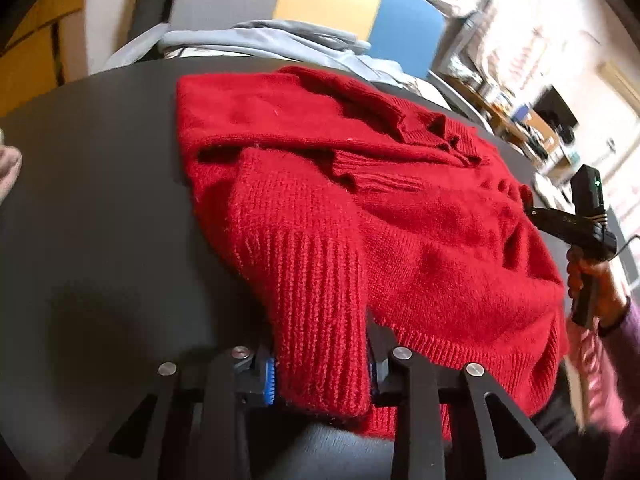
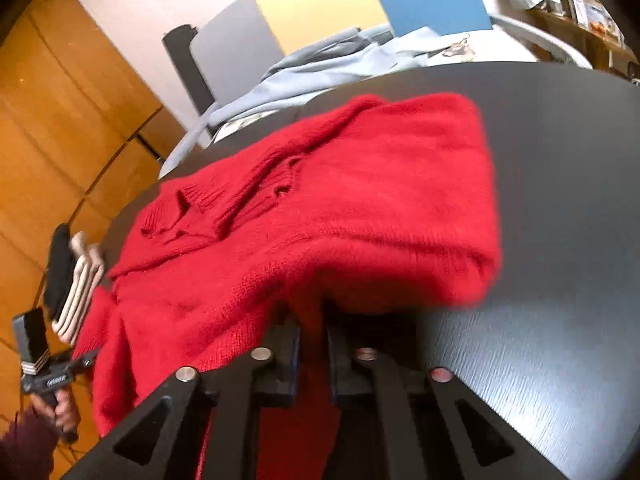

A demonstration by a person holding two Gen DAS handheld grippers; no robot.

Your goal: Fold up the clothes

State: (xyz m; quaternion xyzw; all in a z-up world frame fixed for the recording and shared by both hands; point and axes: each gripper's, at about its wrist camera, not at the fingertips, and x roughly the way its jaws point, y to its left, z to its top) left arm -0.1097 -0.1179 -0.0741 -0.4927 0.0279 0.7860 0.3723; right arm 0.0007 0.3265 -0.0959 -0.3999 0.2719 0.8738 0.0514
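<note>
A red knitted sweater [image 1: 360, 208] lies partly folded on a dark round table [image 1: 100, 220]; it also shows in the right wrist view [image 2: 340, 200]. My left gripper [image 1: 322, 372] is shut on the sweater's ribbed cuff [image 1: 320, 320], which passes between its blue-padded fingers. My right gripper [image 2: 312, 344] is shut on a fold of the sweater's near edge [image 2: 316, 300], lifting it off the table [image 2: 560, 200]. The right gripper's body also shows at the right in the left wrist view [image 1: 532, 212], its tips hidden in the cloth.
A light blue garment [image 1: 280, 40] lies heaped at the table's far side, before grey, yellow and blue panels [image 1: 332, 0]. Folded beige and black clothes [image 2: 76, 280] sit at the table's left edge. Wooden cabinets [image 2: 60, 140] stand behind.
</note>
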